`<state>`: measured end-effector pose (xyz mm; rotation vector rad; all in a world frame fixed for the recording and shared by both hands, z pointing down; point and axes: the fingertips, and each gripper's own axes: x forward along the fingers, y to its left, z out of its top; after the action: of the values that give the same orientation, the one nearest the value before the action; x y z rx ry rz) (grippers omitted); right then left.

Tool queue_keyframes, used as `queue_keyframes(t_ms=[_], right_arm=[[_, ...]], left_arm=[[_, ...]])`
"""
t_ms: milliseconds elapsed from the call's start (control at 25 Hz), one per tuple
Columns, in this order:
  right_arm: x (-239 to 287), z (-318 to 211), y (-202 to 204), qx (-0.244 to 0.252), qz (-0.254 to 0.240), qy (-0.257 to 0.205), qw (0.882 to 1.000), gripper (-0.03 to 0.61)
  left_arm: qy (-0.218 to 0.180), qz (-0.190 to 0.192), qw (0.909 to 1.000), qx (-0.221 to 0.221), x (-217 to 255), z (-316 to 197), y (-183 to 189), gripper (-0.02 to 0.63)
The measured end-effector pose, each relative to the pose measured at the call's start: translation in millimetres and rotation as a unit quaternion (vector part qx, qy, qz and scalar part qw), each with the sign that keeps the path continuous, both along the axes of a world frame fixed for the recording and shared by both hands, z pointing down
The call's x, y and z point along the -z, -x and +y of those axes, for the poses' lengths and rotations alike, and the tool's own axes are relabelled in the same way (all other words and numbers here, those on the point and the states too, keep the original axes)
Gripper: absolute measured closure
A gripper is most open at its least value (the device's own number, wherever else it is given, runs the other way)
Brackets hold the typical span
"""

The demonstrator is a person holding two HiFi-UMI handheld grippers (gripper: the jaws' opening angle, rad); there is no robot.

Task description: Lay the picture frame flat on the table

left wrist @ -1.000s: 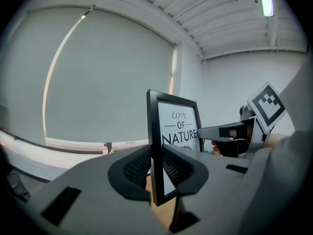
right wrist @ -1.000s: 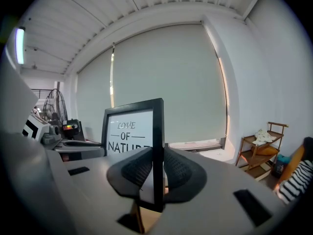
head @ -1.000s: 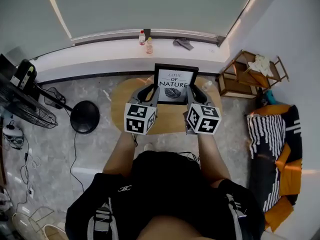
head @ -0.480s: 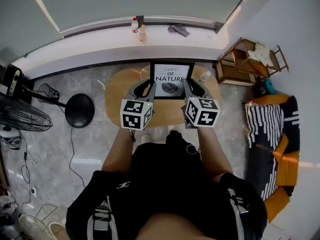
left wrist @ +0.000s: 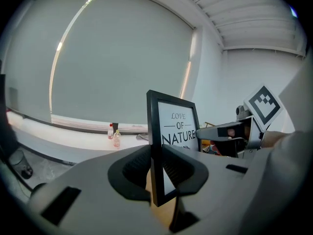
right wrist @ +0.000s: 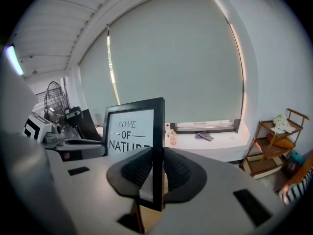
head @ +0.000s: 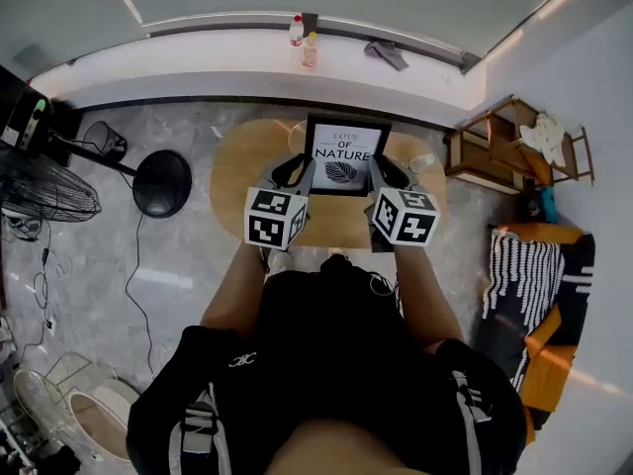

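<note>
A black picture frame (head: 346,156) with a "LOVE OF NATURE" print stands upright over the oval wooden table (head: 242,166), facing me. My left gripper (head: 297,174) is shut on its left edge and my right gripper (head: 381,171) on its right edge. In the left gripper view the frame (left wrist: 178,126) runs edge-on between the pads of the left gripper (left wrist: 156,173). The right gripper view shows the frame (right wrist: 129,129) pinched by the right gripper (right wrist: 157,173) in the same way. Whether the frame's bottom edge touches the table I cannot tell.
Two small bottles (head: 305,43) and a grey cloth (head: 388,54) lie on the window sill behind the table. A fan (head: 49,191) and a round black base (head: 163,183) stand left. A wooden shelf (head: 504,146) and a striped cushion (head: 539,285) are right.
Both grippers have carried the frame down and away from me, toward the table top. It has stayed upright, still gripped at both side edges.
</note>
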<state>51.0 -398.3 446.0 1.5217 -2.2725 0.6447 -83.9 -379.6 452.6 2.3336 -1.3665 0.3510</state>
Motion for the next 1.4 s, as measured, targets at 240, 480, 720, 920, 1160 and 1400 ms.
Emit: queue_keyframes(t_ms=[240,480,720,920,1160,1400], right_arm=[[-56.3,-25.2,-14.8,0.035,-0.037,0.085,0.995,0.491],[-117.1,-32.5,-15.5,0.073,-0.035,0.146,0.986,0.491],[-171.2,-29.3,-15.9,0.115,-0.034,0.205,0.971,0.491],[-229.2,-26.7,-16.9,0.142,-0.035,0.258,0.955,0.489],[-302.6,-18.7,-14.2,0.153,-0.033,0.307,0.939,0.489],[-379.5,5.3,-29.2,0.132,-0.017,0.371,0.919,0.489]], left_arm=[[0.041,-0.004,0.9987,0.031,-46.8,-17.3,-14.3,0.526],[0.102,-0.006,0.9931,0.058,-105.2,-18.4,-17.4,0.527],[0.153,-0.015,0.9850,0.080,-156.7,-9.6,-19.7,0.528],[0.204,-0.016,0.9736,0.102,-210.9,-1.1,-23.4,0.528],[0.271,0.002,0.9558,0.114,-288.8,12.2,-22.4,0.528],[0.326,-0.009,0.9418,0.082,-365.7,30.2,-32.5,0.528]])
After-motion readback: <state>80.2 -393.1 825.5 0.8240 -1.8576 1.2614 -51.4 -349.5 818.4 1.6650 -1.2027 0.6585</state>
